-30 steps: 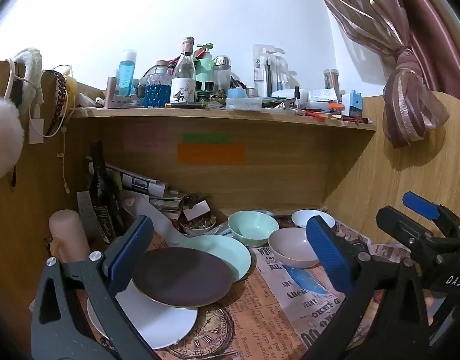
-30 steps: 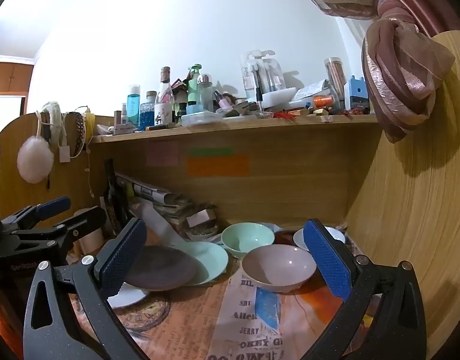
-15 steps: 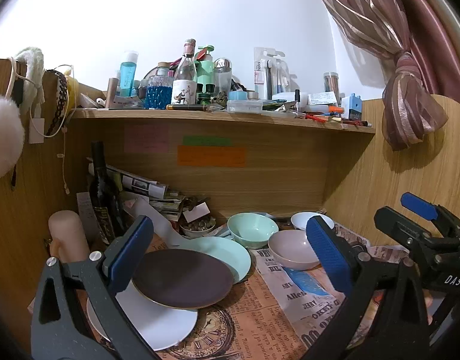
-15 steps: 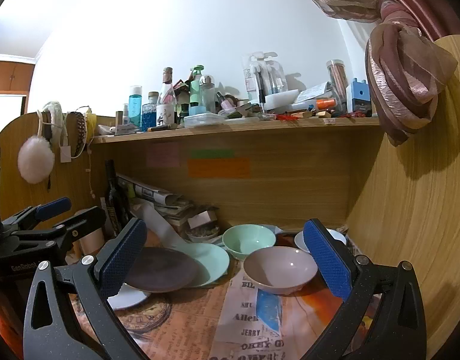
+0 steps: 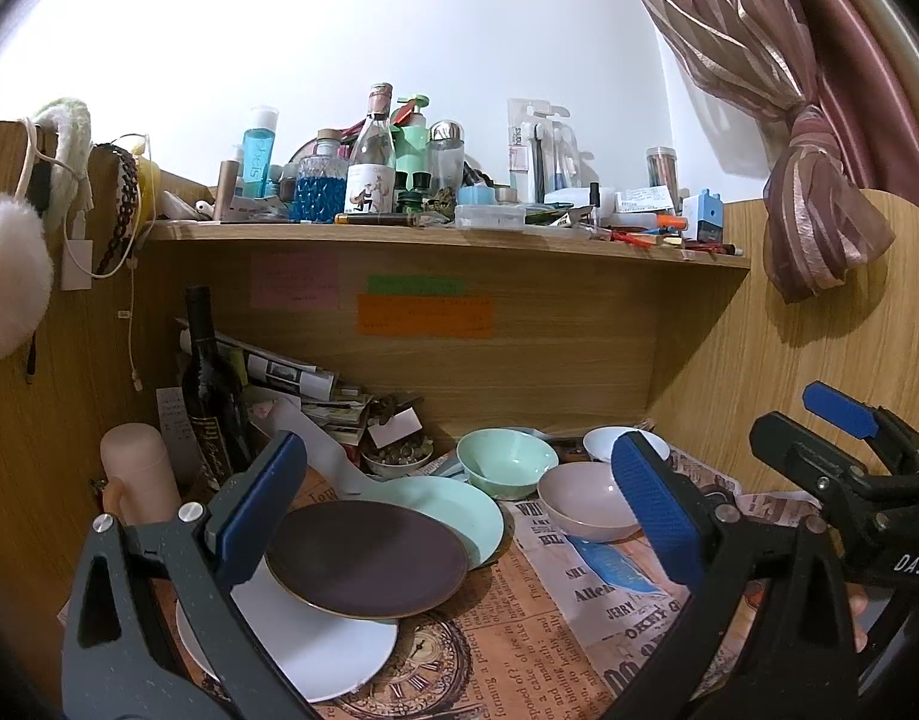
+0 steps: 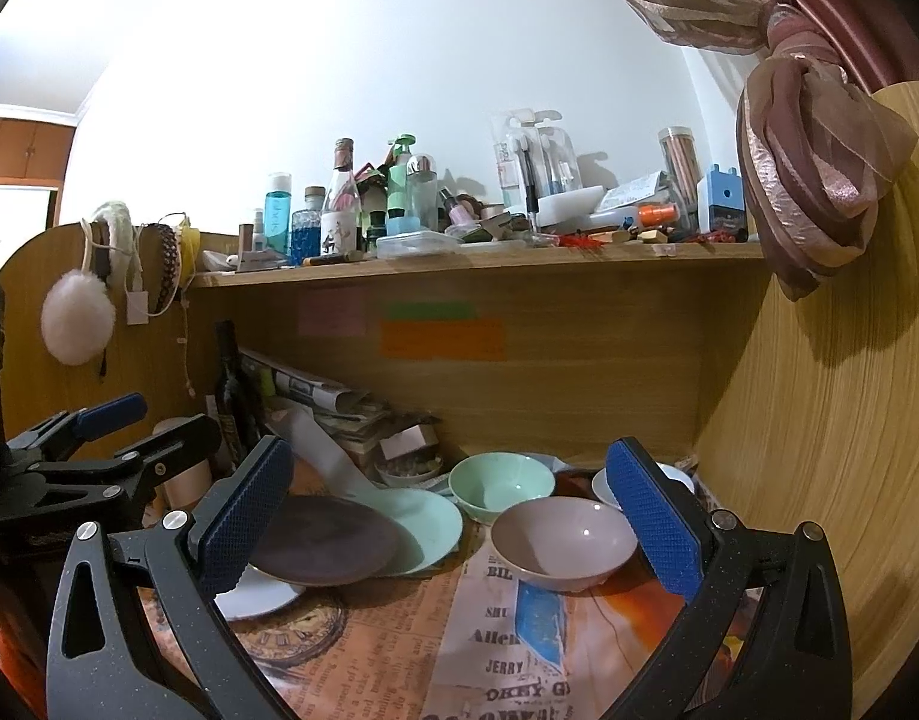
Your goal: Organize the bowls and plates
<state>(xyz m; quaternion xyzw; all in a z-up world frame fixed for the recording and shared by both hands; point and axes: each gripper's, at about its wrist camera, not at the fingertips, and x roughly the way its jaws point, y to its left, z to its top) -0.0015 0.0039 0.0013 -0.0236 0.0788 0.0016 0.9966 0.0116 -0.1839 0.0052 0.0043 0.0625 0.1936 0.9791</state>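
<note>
Three plates overlap on the newspaper-covered desk: a dark brown plate (image 5: 366, 564) lies on a white plate (image 5: 315, 648) and a mint plate (image 5: 459, 510). Behind them sit a mint bowl (image 5: 504, 462), a pale pink bowl (image 5: 585, 501) and a white bowl (image 5: 603, 441), partly hidden by my blue pad. My left gripper (image 5: 459, 516) is open above the plates, holding nothing. My right gripper (image 6: 447, 522) is open too, with the pink bowl (image 6: 564, 540) between its pads but untouched. The mint bowl (image 6: 500, 483) and brown plate (image 6: 324, 546) show there as well.
A dark wine bottle (image 5: 210, 396), a beige cylinder (image 5: 138, 474), rolled newspapers (image 5: 279, 369) and a small dish of bits (image 5: 399, 456) crowd the back left. A cluttered shelf (image 5: 447, 234) overhangs. Wooden side panels close both sides; a tied curtain (image 5: 819, 222) hangs at right.
Both views have drifted slightly; the scene sits a touch lower in the frames. No dish has moved and both grippers stay open.
</note>
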